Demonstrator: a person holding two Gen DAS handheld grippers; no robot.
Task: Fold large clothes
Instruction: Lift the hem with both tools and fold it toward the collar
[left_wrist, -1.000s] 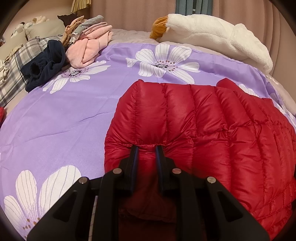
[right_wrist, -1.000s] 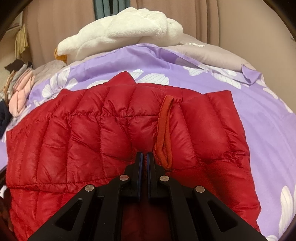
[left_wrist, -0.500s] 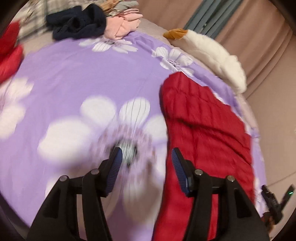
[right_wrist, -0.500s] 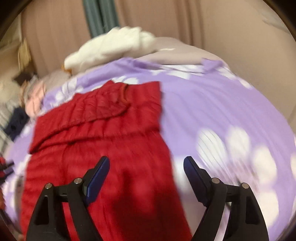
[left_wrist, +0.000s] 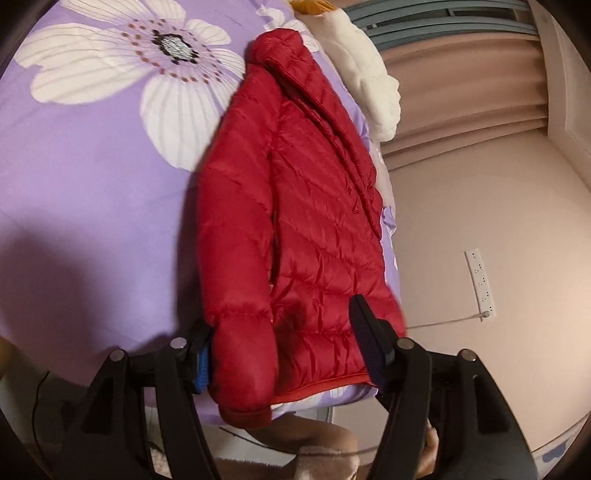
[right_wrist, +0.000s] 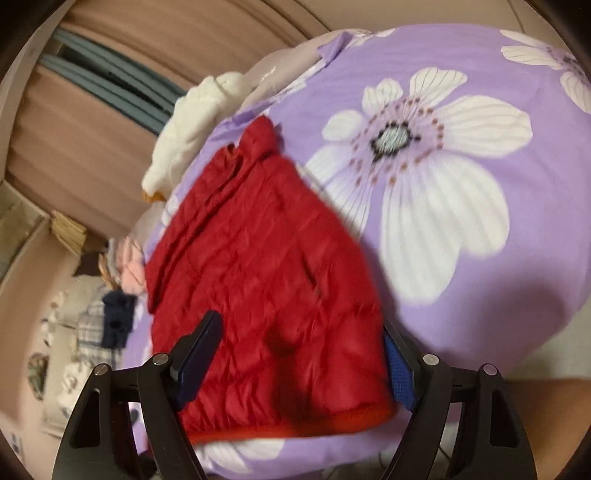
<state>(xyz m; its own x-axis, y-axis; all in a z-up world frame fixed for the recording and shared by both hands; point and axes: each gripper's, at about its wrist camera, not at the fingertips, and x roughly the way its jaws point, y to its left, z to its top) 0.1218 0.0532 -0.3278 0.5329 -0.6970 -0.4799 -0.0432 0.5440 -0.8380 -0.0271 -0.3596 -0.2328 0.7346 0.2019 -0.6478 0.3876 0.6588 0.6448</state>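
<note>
With both tools apart and gripping nothing, the left tool (left_wrist: 280, 343) and right tool (right_wrist: 295, 362) should pinch the hem of the red jacket (left_wrist: 295, 206), which lies folded narrow near the bed (left_wrist: 92, 192) edge.

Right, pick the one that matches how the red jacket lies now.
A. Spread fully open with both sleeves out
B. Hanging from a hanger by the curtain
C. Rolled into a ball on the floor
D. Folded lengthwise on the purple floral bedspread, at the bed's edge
D: the red jacket lies as a narrow folded strip on the purple floral bedspread, its hem at the bed's edge.
</note>
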